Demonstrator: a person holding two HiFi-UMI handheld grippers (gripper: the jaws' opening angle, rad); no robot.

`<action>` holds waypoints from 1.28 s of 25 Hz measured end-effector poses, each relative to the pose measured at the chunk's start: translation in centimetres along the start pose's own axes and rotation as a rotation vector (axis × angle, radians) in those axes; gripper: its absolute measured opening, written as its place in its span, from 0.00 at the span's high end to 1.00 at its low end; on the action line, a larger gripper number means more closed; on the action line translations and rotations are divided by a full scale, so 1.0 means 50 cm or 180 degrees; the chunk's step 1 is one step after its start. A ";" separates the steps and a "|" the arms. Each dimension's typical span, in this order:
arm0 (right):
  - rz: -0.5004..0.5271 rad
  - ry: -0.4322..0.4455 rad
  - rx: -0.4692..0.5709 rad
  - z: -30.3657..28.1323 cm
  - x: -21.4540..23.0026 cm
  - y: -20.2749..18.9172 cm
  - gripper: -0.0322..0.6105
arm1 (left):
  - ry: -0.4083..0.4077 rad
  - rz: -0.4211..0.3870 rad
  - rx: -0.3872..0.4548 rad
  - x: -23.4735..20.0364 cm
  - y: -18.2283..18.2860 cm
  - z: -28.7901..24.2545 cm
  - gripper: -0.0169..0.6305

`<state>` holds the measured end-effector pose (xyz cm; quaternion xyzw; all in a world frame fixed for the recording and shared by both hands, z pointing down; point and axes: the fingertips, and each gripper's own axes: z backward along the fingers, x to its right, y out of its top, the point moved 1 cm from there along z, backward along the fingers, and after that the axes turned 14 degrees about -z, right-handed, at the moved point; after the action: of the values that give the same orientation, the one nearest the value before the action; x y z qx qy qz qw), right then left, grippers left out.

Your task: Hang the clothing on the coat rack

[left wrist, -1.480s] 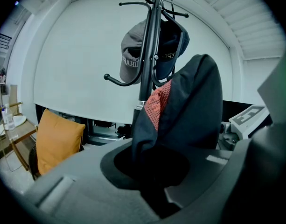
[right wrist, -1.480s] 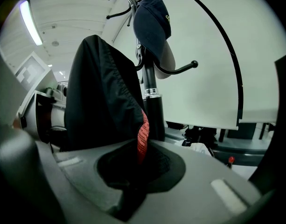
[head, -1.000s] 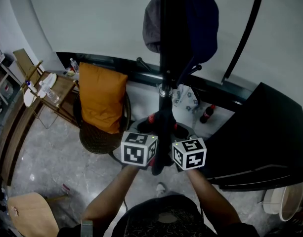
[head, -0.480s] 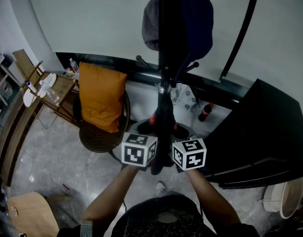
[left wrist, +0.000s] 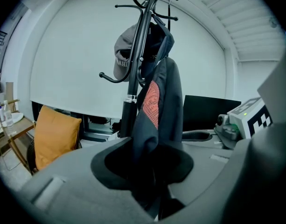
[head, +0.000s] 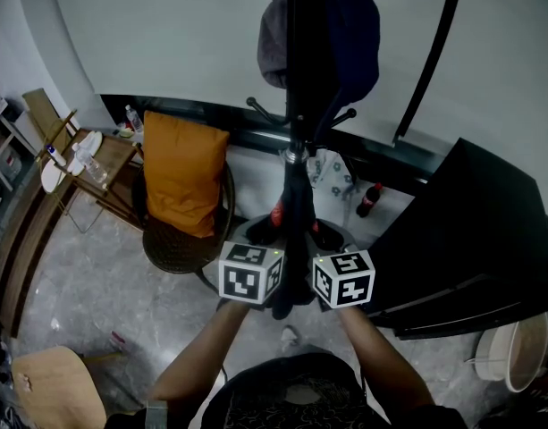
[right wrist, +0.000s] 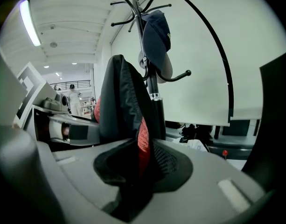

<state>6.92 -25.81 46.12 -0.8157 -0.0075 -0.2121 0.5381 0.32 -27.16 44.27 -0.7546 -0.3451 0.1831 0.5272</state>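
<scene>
The dark jacket (left wrist: 159,101) hangs high on the coat rack (left wrist: 133,78), its lower folds running down between both claws. The left claw (left wrist: 149,181) is opening around the cloth; the right claw (right wrist: 138,176) pinches it. Judge the hook's hold first, then free the right and draw both straight back

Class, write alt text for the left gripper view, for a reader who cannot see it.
A dark garment with a red-orange patch hangs on a black coat rack, its lower end between the jaws of the left gripper, which are opening. A grey cap hangs on the rack too, and an orange cushion sits at lower left.
</scene>
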 end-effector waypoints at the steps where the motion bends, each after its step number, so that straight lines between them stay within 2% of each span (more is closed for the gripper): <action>1: 0.0005 -0.0003 0.0005 0.004 -0.001 0.000 0.81 | 0.0008 -0.0001 0.0009 0.001 0.000 0.004 0.82; 18: 0.0043 -0.0037 0.0050 0.076 -0.041 -0.012 0.81 | 0.0033 0.0030 0.0105 0.033 -0.007 0.084 0.81; 32: 0.0115 0.0064 0.0138 0.157 -0.119 -0.011 0.82 | -0.0063 0.0042 0.0169 0.085 -0.021 0.158 0.81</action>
<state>4.03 -17.38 41.87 -0.8017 0.0080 -0.2103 0.5594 -2.12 -18.62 42.61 -0.7408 -0.3403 0.2031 0.5424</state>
